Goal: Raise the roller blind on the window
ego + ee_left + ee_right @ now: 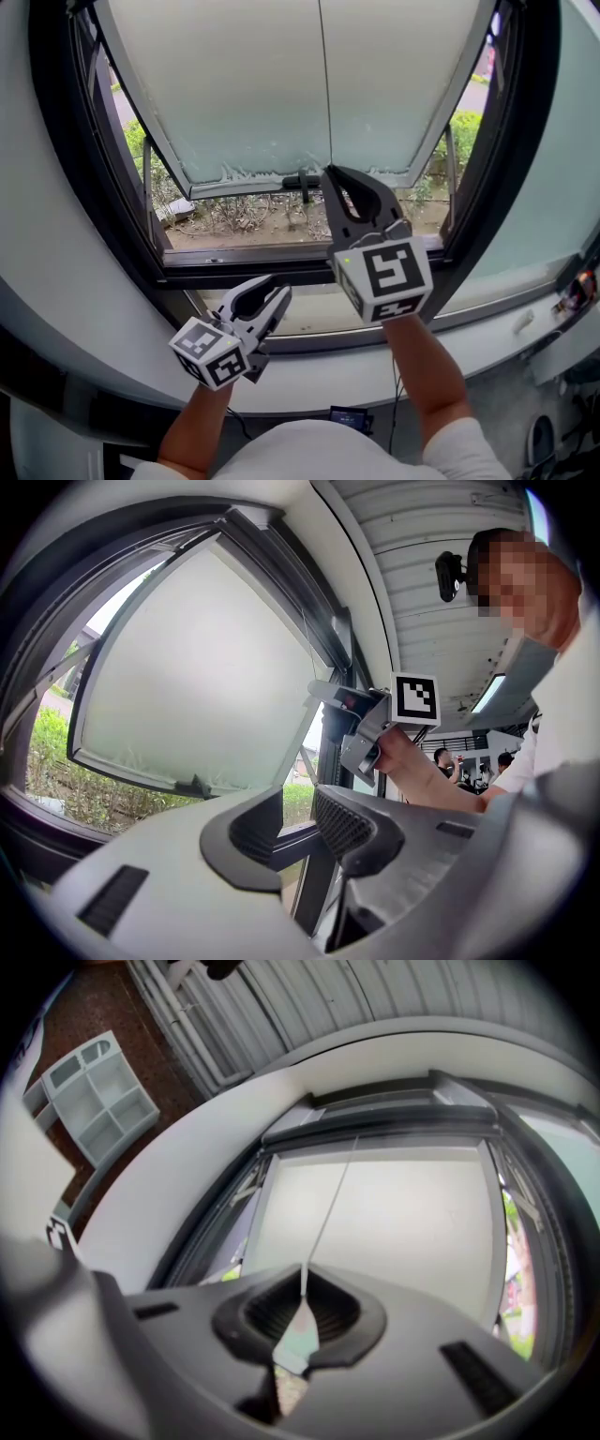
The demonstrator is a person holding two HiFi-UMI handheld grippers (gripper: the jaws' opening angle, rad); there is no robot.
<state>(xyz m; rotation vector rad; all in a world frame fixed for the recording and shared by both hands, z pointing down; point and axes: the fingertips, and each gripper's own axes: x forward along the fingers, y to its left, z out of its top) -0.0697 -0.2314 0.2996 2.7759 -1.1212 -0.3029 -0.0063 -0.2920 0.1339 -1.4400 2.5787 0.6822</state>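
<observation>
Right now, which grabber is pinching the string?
The right gripper, the higher one: its jaws are shut on the blind's cord. The left gripper, lower down, is open and empty.

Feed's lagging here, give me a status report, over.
Right hand-held gripper shut on pull cord. Left hand-held gripper open, empty. Roller blind most of the way down. Nothing blocking the cord.

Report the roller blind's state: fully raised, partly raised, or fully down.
Partly raised: the roller blind covers most of the window; its bottom bar hangs above the sill, greenery showing beneath.
</observation>
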